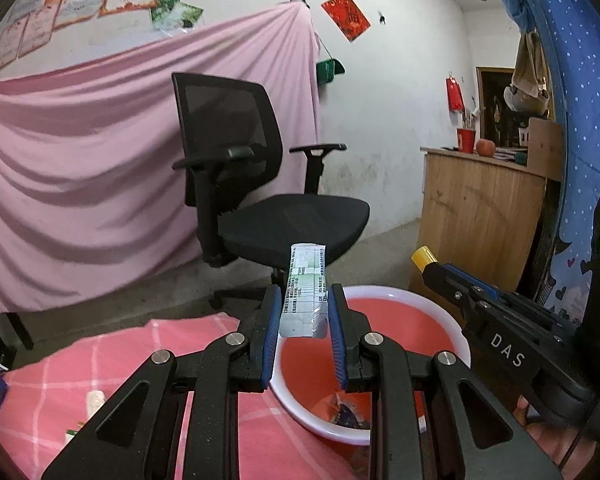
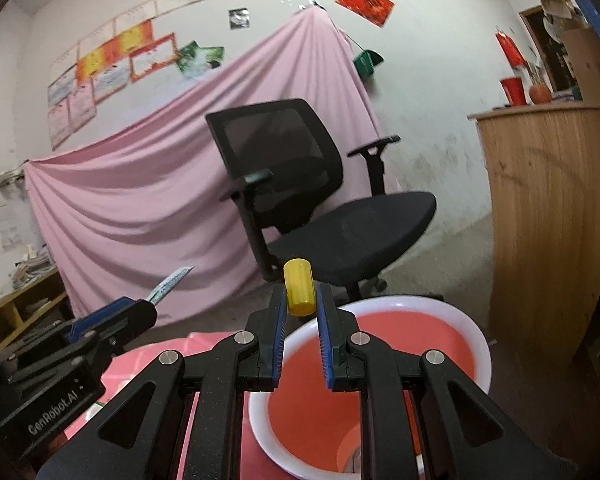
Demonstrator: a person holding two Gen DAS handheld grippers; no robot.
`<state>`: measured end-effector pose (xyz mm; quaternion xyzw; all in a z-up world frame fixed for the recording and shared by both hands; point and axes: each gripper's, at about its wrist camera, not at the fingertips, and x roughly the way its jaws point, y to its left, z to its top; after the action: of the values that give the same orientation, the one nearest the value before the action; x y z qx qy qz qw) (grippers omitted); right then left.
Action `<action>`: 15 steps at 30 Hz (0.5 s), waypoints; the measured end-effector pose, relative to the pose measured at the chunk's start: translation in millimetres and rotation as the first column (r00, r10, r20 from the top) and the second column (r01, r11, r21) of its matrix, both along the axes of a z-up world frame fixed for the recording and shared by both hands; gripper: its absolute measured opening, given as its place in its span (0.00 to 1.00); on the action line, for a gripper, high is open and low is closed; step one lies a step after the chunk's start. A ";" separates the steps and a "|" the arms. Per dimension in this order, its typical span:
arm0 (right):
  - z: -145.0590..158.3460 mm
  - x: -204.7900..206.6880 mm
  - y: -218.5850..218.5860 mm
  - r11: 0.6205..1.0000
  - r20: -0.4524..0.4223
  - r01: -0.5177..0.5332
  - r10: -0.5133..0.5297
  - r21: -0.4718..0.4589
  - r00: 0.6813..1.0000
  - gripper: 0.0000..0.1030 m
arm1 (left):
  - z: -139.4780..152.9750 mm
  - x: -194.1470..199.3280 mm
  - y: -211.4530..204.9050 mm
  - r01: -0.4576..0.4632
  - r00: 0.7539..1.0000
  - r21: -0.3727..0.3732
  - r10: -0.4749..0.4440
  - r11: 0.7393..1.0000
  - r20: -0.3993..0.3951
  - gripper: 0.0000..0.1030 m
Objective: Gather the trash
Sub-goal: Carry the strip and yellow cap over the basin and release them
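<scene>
Pink checked cloth (image 1: 236, 420) covers the bench, and a red basin (image 1: 400, 320) with a white rim sits on it, right in front of both tools. Left tool (image 1: 304, 312) is clenched on a flat printed wrapper (image 1: 306, 292), white and green, which sticks up past the fingertips and hangs over the near-left rim of the basin. Right tool (image 2: 300, 300) is clenched on a small yellow cap (image 2: 299, 292), held upright above the basin's near rim. In the left view the right tool comes in from the right, cap at its tip, with part of a hand (image 1: 556, 436) visible under it. In the right view the left tool comes in from the left with the wrapper seen edge-on. Some crumpled scraps (image 1: 350, 414) lie at the bottom of the basin. More bits (image 1: 94, 400) lie on the cloth at left, too small to identify. Behind: black mesh chair (image 1: 260, 184), pink sheet (image 1: 100, 168) draped along the wall, wooden cabinet (image 1: 480, 216) at right.
</scene>
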<state>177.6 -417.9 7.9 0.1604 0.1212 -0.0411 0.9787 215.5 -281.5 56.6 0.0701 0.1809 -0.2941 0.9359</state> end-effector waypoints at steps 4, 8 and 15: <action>-4.0 3.5 -4.9 1.000 -0.035 0.012 -0.011 0.018 0.999 0.13 | -6.2 4.2 -7.4 0.009 1.000 0.007 -0.008 1.000 -0.023 0.19; -5.4 6.1 -9.3 0.999 -0.055 0.022 -0.020 0.034 0.998 0.13 | -10.7 9.5 -12.1 0.013 0.999 0.010 -0.013 1.000 -0.050 0.19; -10.5 12.1 -13.3 0.999 -0.103 0.029 -0.024 0.045 0.994 0.13 | -18.6 16.2 -18.7 0.038 0.994 0.026 -0.035 0.999 -0.104 0.20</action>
<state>189.7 -431.2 -2.6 0.1825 0.1701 -0.0592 0.9666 231.7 -300.2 38.0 0.0713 0.2317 -0.3117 0.9187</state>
